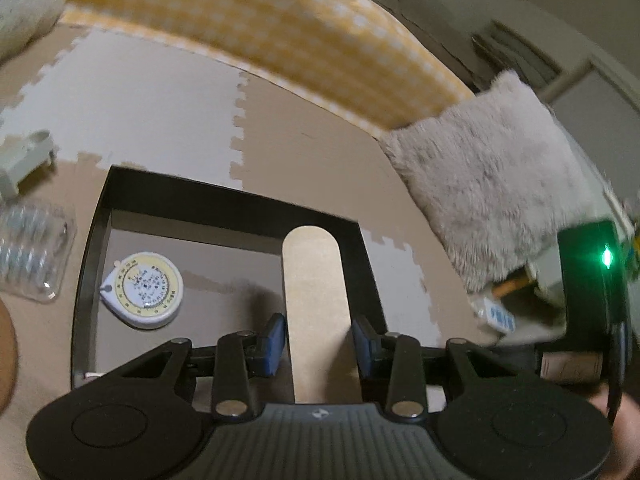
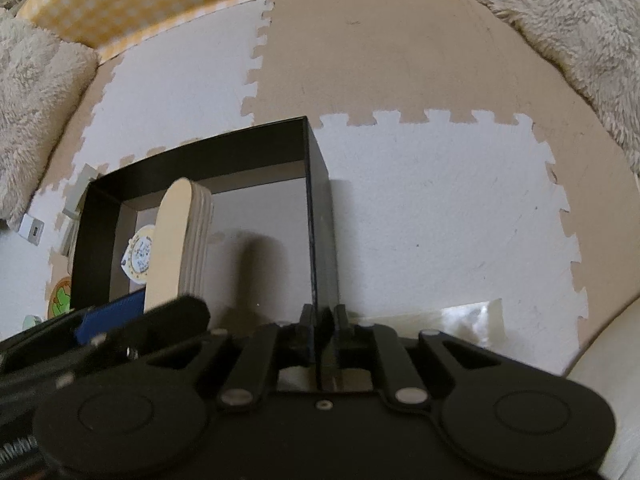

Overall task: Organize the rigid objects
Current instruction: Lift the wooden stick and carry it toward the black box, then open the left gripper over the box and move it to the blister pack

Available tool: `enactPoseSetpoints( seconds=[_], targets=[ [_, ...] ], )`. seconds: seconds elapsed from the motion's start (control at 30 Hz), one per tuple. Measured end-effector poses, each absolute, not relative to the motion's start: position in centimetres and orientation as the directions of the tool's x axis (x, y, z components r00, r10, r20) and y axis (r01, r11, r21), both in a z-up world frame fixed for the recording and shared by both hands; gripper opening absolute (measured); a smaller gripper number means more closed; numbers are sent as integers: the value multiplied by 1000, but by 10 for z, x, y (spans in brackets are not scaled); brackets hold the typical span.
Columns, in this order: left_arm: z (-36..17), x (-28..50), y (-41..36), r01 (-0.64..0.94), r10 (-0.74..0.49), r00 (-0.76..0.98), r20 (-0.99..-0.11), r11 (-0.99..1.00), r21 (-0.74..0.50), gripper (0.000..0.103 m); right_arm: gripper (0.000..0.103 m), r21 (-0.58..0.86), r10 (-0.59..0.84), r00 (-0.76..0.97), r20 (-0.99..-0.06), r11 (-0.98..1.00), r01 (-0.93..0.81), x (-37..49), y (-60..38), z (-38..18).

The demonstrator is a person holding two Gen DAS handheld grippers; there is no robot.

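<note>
**Left wrist view: sticks held over box**

Left gripper (image 1: 319, 336) pinched a stack of wooden sticks (image 1: 314, 300) above the black box (image 1: 236, 204). Right gripper (image 2: 323, 322) was clamped on the box's wall. A tape measure (image 1: 146, 290) lay inside.

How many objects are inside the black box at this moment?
2. A round tape measure lies on the floor of the black box, at its left side. A stack of wooden sticks, between the fingers of the left gripper, reaches into it. Others may be hidden.
</note>
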State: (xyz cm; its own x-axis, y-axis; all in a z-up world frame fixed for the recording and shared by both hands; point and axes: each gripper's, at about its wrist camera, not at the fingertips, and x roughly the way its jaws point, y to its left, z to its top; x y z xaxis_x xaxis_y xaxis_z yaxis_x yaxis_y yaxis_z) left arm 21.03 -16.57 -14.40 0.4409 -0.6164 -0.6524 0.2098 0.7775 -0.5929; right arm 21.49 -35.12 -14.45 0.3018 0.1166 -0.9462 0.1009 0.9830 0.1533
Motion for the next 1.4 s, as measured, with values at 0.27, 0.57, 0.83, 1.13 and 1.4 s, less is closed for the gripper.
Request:
enactPoseSetpoints(
  seconds=[0.27,0.57,0.83,1.13,1.4],
  targets=[
    [-153,222,-164,142,-626,413,-661,762,-632,52,7,152,115,287,-951,983,108,216,-352,-150],
    [-142,215,-161,182,-621,391,-679,775,-605,64,7,154,116,287,-951,981,114,216,-354,-150],
    [-116,196,-162,269,-609,383,-695,793,-546,71,7,157,118,289,-950,981,115,216,-354,-150],
    [-74,173,-157,401,-586,400,-704,803,-441,82,7,153,116,288,-951,982,112,216,-354,-150],
    [-32,155,-143,482,-605,451,-656,784,-392,97,7,153,115,289,-950,982,110,216,-353,-150]
  ],
)
